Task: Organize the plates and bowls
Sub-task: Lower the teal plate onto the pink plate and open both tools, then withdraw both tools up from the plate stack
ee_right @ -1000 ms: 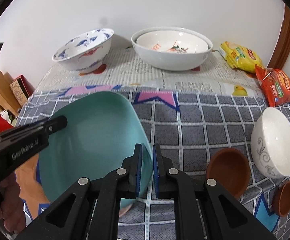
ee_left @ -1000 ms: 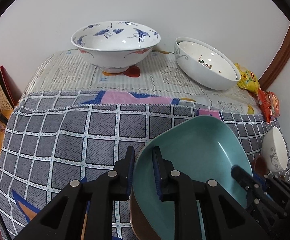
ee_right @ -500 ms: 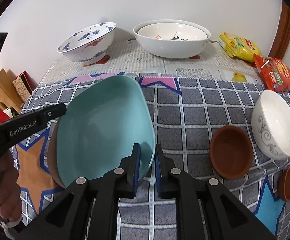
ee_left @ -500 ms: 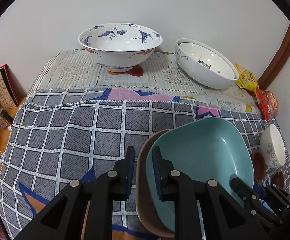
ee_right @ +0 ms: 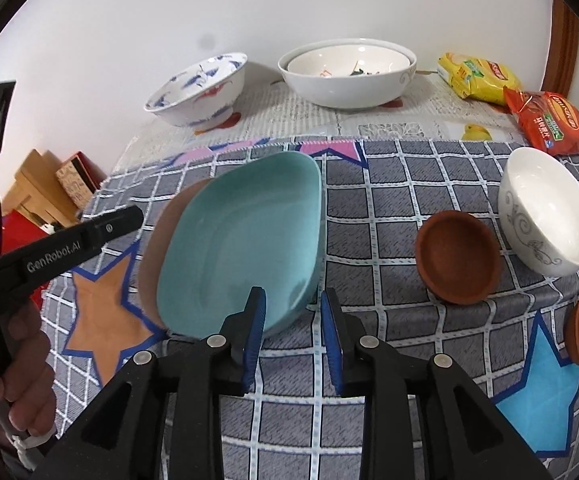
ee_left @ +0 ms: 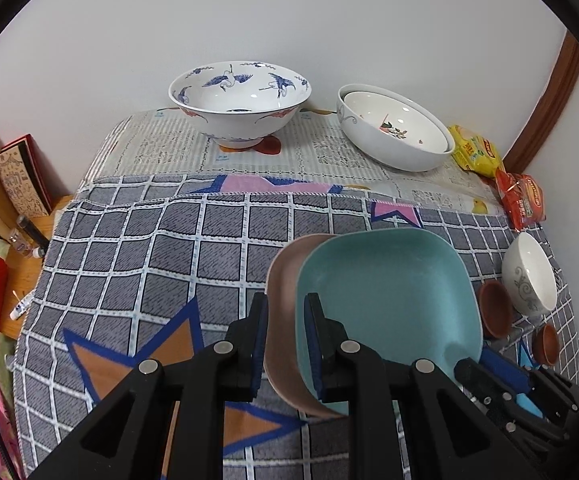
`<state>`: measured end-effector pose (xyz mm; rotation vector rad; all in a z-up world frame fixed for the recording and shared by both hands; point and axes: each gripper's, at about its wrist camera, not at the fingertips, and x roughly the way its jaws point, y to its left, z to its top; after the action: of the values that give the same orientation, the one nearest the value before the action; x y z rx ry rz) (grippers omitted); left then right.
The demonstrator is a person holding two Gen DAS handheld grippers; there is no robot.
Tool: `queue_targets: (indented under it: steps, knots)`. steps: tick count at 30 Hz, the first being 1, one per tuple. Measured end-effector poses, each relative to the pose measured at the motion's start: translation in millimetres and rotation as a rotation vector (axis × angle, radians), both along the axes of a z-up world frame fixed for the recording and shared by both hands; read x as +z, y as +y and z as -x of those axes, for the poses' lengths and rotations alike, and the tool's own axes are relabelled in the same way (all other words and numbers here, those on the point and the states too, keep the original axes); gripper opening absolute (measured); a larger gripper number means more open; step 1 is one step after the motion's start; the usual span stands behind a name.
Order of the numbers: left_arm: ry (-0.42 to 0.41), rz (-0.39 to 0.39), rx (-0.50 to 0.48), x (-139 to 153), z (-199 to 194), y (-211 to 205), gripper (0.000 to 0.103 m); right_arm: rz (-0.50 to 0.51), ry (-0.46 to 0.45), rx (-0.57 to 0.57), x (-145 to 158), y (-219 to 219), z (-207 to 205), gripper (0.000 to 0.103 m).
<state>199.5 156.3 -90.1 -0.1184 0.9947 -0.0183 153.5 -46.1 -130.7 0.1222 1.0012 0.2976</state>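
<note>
The left gripper [ee_left: 283, 336] is clamped on the near rims of two stacked plates, a teal plate [ee_left: 385, 292] nested in a brown plate [ee_left: 285, 280], both tilted above the checked cloth [ee_left: 129, 256]. The right gripper [ee_right: 293, 326] is opening; the teal plate's edge [ee_right: 241, 240] lies just beside its left pad, with no squeeze on it. A brown bowl [ee_right: 457, 256] and a white bowl [ee_right: 549, 216] lie to the right. Two large bowls [ee_left: 241, 100] stand near the wall.

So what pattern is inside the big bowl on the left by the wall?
Blue cranes on white inside the bowl, with red motifs outside; clearest in the left wrist view.
</note>
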Motion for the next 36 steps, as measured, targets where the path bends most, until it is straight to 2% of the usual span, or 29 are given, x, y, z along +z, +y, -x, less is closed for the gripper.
queue_targets:
  steps: [7, 8, 10, 17, 20, 24, 27, 31, 36]
  knots:
    - [-0.020, -0.021, -0.007, 14, 22, -12, 0.018, -0.012, -0.015, -0.004, -1, -3, 3, 0.029]
    - [-0.022, -0.025, -0.005, 16, 26, -13, 0.018, -0.027, -0.018, 0.005, -3, -2, 3, 0.028]
    - [-0.022, -0.037, 0.002, 18, 31, -14, 0.018, -0.027, -0.019, 0.010, -6, 2, 1, 0.019]
    - [-0.001, -0.065, 0.043, 13, 41, -2, 0.018, -0.054, 0.017, 0.018, -18, 12, -16, 0.015]
    - [0.010, -0.066, 0.059, 10, 41, 3, 0.018, -0.026, 0.033, 0.047, -24, 20, -19, 0.020]
    - [0.011, -0.061, 0.053, 11, 43, -2, 0.018, -0.049, 0.037, 0.070, -20, 14, -16, 0.020]
    - [0.006, -0.057, 0.040, 14, 42, -11, 0.018, -0.027, 0.009, 0.066, -9, 3, -11, 0.021]
    - [-0.010, -0.049, 0.015, 20, 40, -31, 0.030, 0.021, -0.047, 0.038, 8, -21, -1, 0.033]
    - [-0.033, -0.029, -0.023, 29, 40, -60, 0.030, 0.094, -0.125, 0.011, 29, -51, 13, 0.047]
